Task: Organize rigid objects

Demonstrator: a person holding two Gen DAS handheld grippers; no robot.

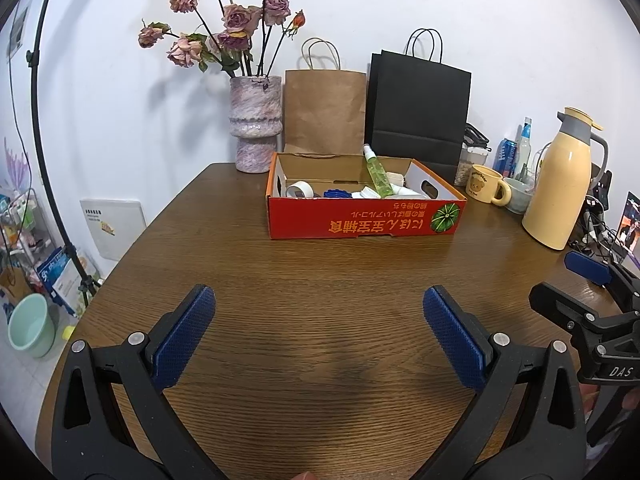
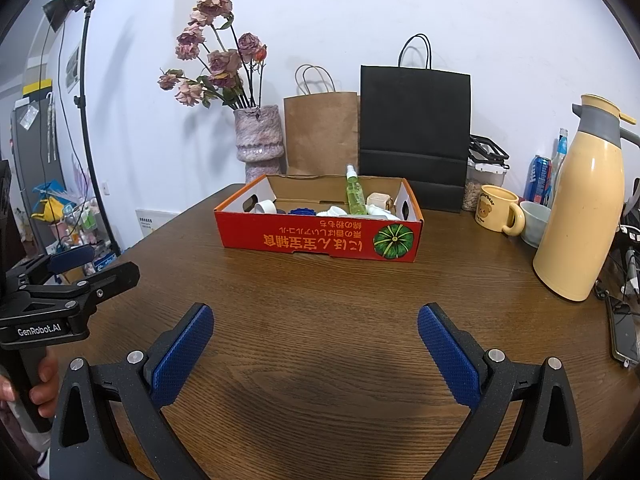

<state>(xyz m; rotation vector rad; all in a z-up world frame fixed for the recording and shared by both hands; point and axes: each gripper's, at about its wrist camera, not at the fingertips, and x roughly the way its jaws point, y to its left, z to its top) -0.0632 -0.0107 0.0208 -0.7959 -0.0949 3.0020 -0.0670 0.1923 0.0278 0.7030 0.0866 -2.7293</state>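
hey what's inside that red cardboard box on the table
Inside the red cardboard box: a green spray bottle leaning up, a white tape roll, a blue lid and white items. The front wall hides the bottom.

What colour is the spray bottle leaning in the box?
Clear green, with a white cap: the spray bottle shows best in the right wrist view, inside the red box.

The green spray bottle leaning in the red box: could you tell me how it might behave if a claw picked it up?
The green spray bottle looks like smooth, clear plastic, so it may slip between the pads. It is tall, slim and round, so it would probably tip or roll once set down. It already leans among other items in the red box, so lifting it might nudge them.
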